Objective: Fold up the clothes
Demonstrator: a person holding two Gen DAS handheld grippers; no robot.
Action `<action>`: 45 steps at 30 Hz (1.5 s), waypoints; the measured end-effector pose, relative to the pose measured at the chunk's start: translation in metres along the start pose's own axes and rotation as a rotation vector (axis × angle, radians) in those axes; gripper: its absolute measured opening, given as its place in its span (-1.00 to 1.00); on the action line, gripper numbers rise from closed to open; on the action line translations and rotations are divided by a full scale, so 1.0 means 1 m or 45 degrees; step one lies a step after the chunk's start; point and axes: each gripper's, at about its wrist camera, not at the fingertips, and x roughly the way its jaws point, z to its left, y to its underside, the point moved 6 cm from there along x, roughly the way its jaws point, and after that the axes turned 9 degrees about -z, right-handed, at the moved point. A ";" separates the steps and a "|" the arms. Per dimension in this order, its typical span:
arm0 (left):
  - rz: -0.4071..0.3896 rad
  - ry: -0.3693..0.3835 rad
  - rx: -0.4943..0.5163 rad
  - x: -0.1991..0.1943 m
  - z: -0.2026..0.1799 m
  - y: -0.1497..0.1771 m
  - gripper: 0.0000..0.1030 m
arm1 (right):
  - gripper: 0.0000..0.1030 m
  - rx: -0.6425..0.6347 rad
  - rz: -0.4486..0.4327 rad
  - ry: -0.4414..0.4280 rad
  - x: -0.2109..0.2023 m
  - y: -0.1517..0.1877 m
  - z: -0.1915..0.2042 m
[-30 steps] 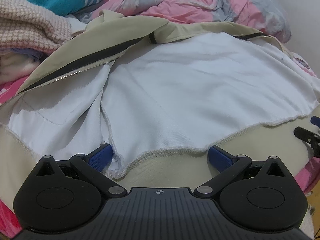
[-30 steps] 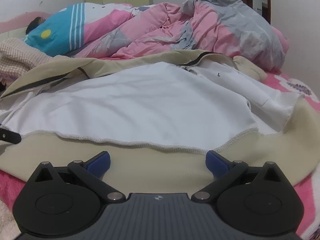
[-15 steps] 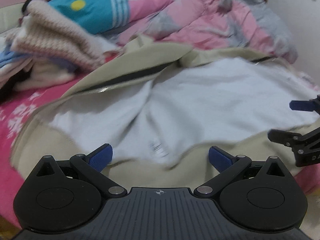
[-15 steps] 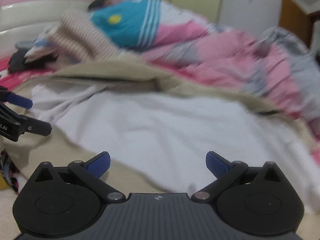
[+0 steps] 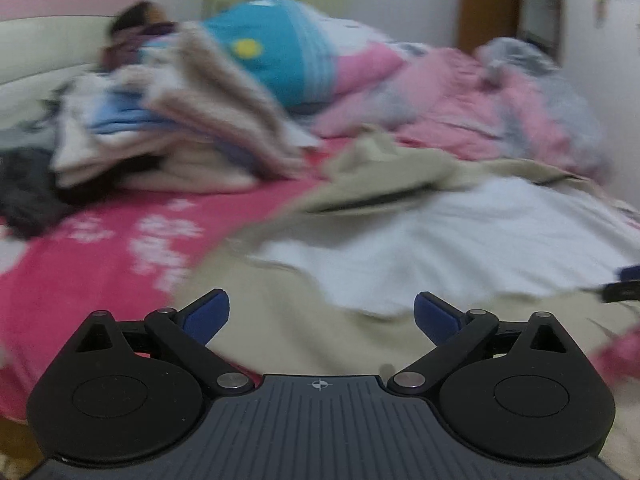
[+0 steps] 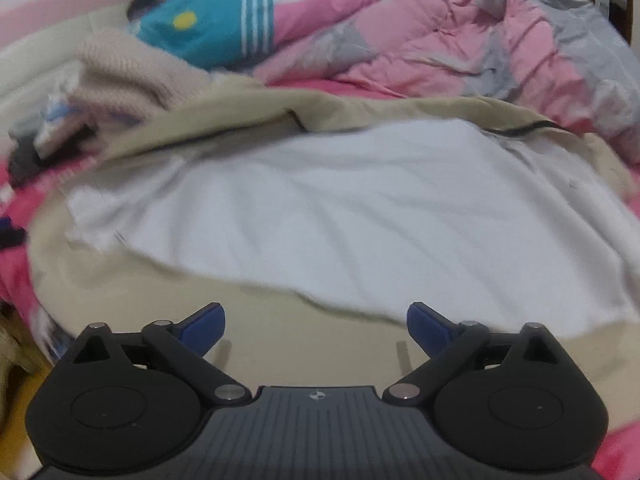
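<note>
Standing wide with nothing between its blue pads, the left gripper (image 5: pixel 322 314) hangs released over the near beige hem of the jacket (image 5: pixel 400 240). The right gripper (image 6: pixel 316 322) is also wide over that hem, its jaws just starting to close on empty air. The jacket lies spread on the pink bed (image 5: pixel 100 248), white lining (image 6: pixel 360 216) upward, its dark zipper (image 6: pixel 516 131) showing only as short stretches along the far edge. Motion blur softens nearly everything in the left view, so seams and stitching cannot be made out there. At that view's right edge only a dark sliver of the other gripper shows, cut off by the frame. Far left, a pile of clothes (image 5: pixel 168 136) is smeared; its separate pieces cannot be told apart. Behind it lie a teal pillow (image 6: pixel 212 24) and a pink and grey quilt (image 6: pixel 480 48). No readable writing or label appears anywhere.
</note>
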 end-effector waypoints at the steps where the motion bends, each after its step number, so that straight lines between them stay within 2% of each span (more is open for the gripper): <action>1: 0.001 -0.045 -0.007 0.008 0.010 -0.001 0.86 | 0.77 0.023 -0.007 -0.038 0.004 -0.005 0.006; 3: 0.034 -0.123 0.019 0.028 0.029 0.000 0.78 | 0.66 0.070 -0.022 -0.114 0.011 -0.016 0.019; 4: 0.058 -0.145 0.034 0.038 0.036 0.001 0.65 | 0.58 0.095 -0.025 -0.147 0.015 -0.019 0.024; 7: 0.136 -0.169 0.065 0.069 0.055 0.005 0.53 | 0.45 0.189 -0.013 -0.212 0.026 -0.025 0.032; 9: 0.152 -0.144 0.050 0.075 0.063 0.009 0.51 | 0.44 0.233 -0.014 -0.230 0.029 -0.024 0.033; 11: 0.149 -0.111 0.032 0.074 0.065 0.009 0.34 | 0.43 0.263 -0.010 -0.223 0.030 -0.021 0.030; 13: 0.152 -0.072 0.034 0.072 0.062 0.008 -0.06 | 0.43 0.280 -0.002 -0.208 0.031 -0.016 0.026; 14: 0.156 -0.060 0.045 0.070 0.059 0.007 -0.17 | 0.43 0.288 0.000 -0.201 0.031 -0.013 0.023; 15: 0.161 -0.053 0.058 0.068 0.056 0.007 -0.38 | 0.43 0.296 0.002 -0.195 0.031 -0.010 0.020; 16: 0.166 -0.045 0.072 0.067 0.053 0.006 -0.48 | 0.43 0.313 0.005 -0.189 0.031 -0.007 0.016; 17: 0.171 -0.041 0.080 0.064 0.051 0.004 -0.72 | 0.43 0.328 0.005 -0.188 0.031 -0.005 0.013; 18: 0.176 -0.040 0.083 0.062 0.049 0.002 -0.85 | 0.43 0.343 0.005 -0.187 0.031 -0.003 0.010; 19: 0.178 -0.026 0.070 0.059 0.047 -0.002 -0.90 | 0.43 0.358 0.002 -0.185 0.030 -0.001 0.007; 22: 0.147 0.112 -0.028 0.041 0.033 -0.020 -0.92 | 0.43 0.381 -0.012 -0.188 0.027 0.002 0.001; 28: 0.023 0.509 -0.227 0.004 -0.026 -0.065 -0.98 | 0.43 0.410 -0.038 -0.217 0.021 0.007 -0.008; 32: 0.006 0.756 -0.258 -0.002 -0.089 -0.079 -0.99 | 0.43 0.440 -0.063 -0.225 0.013 0.010 -0.016; 34: 0.041 0.826 -0.232 0.003 -0.120 -0.074 -1.00 | 0.43 0.460 -0.075 -0.218 0.008 0.013 -0.024; 36: 0.077 0.819 -0.157 0.010 -0.141 -0.063 -1.00 | 0.43 0.481 -0.077 -0.215 0.005 0.015 -0.031; 39: 0.090 0.720 0.002 0.016 -0.151 -0.046 -0.96 | 0.44 0.512 -0.079 -0.212 -0.001 0.019 -0.042; 41: 0.094 0.613 0.067 0.017 -0.137 -0.037 -0.91 | 0.44 0.513 -0.076 -0.220 -0.001 0.021 -0.045; 42: 0.096 0.540 0.091 0.018 -0.125 -0.033 -0.72 | 0.45 0.514 -0.075 -0.224 0.000 0.022 -0.046; 43: 0.099 0.456 0.113 0.018 -0.111 -0.029 -0.42 | 0.45 0.519 -0.074 -0.230 0.002 0.023 -0.046; 44: 0.097 0.367 0.133 0.018 -0.096 -0.026 -0.24 | 0.45 0.519 -0.074 -0.237 0.004 0.024 -0.046; 45: 0.092 0.280 0.150 0.017 -0.082 -0.022 0.12 | 0.46 0.519 -0.074 -0.243 0.005 0.024 -0.045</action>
